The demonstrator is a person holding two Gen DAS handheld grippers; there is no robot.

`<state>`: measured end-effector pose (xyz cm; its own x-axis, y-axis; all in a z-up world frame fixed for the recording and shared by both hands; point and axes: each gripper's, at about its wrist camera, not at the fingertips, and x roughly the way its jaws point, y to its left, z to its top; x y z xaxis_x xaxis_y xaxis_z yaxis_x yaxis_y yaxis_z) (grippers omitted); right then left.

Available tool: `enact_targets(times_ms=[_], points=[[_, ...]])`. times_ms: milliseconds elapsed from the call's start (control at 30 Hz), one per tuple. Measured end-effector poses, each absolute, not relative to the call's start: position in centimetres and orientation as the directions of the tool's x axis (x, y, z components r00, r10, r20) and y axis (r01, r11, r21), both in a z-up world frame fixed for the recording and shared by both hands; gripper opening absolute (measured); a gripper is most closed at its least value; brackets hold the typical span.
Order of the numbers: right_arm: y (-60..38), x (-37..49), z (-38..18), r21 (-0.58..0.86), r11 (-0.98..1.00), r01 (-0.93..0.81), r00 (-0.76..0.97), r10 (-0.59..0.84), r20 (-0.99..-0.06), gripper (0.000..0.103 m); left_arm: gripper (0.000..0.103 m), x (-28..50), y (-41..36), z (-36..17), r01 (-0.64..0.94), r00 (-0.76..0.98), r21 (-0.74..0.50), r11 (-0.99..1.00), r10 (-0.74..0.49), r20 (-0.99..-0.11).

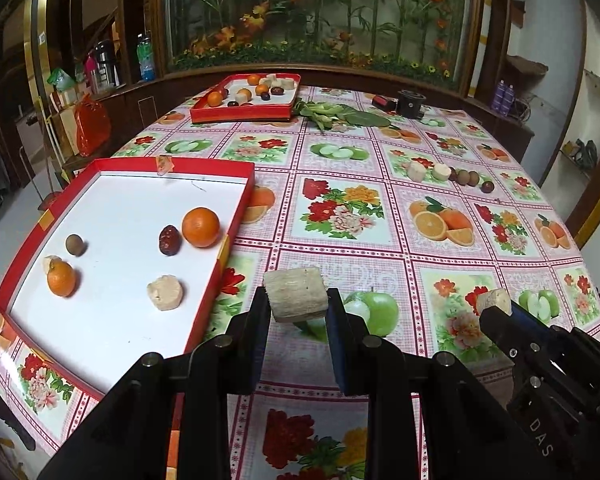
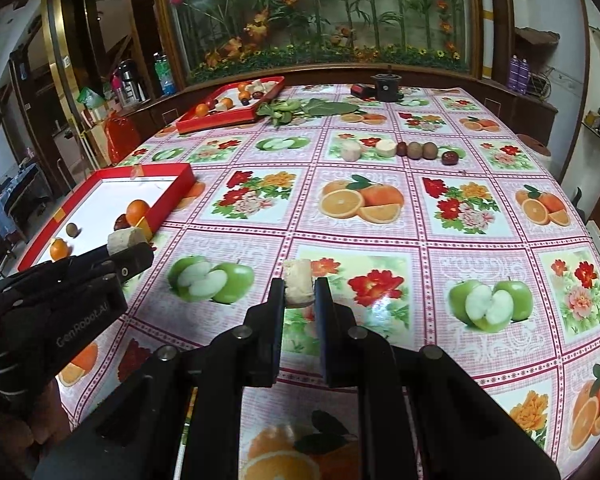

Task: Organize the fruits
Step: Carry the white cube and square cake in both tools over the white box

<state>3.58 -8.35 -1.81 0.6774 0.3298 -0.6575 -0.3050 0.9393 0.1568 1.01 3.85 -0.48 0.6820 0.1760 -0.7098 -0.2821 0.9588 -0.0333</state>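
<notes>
With both grippers (image 1: pixel 298 300) (image 2: pixel 298 288) clamped on pale chunks (image 1: pixel 296 294) (image 2: pixel 299 285), you likely carry them left into the near red tray (image 1: pixel 236 204).

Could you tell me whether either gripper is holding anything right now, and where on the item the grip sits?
Both are. The left gripper clamps a pale cut chunk across its curved sides; the right gripper pinches a smaller pale piece by its opposite sides.

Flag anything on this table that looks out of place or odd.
A pile of green leaves lies loose on the tablecloth beside the far red tray, and a black device stands nearby; neither is fruit.
</notes>
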Motion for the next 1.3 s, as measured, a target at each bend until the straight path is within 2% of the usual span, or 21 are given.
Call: enact_targets(times_ms=[400, 933, 1300], points=[[-6.1, 3.4, -0.5, 0.152, 0.917, -0.368, 0.672, 0.375, -0.638, 0.016, 0.027, -0.5, 7.2, 0.2, -0.339, 0.681, -0.058, 0.939, 0.203, -0.704], [4.5, 4.2, 2.8, 0.137, 0.791, -0.597, 0.601, 0.553, -0.576, 0.016, 0.026, -3.0, 16.8, 0.2, -0.551, 0.624, -0.078, 0.831, 0.349, -0.699], [11.7, 6.2, 1.1, 0.143, 0.703, -0.697, 0.493, 0.615, -0.615, 0.017, 0.026, -2.9, 20.3, -0.8, -0.607, 0.584, -0.084, 0.791, 0.372, -0.721]])
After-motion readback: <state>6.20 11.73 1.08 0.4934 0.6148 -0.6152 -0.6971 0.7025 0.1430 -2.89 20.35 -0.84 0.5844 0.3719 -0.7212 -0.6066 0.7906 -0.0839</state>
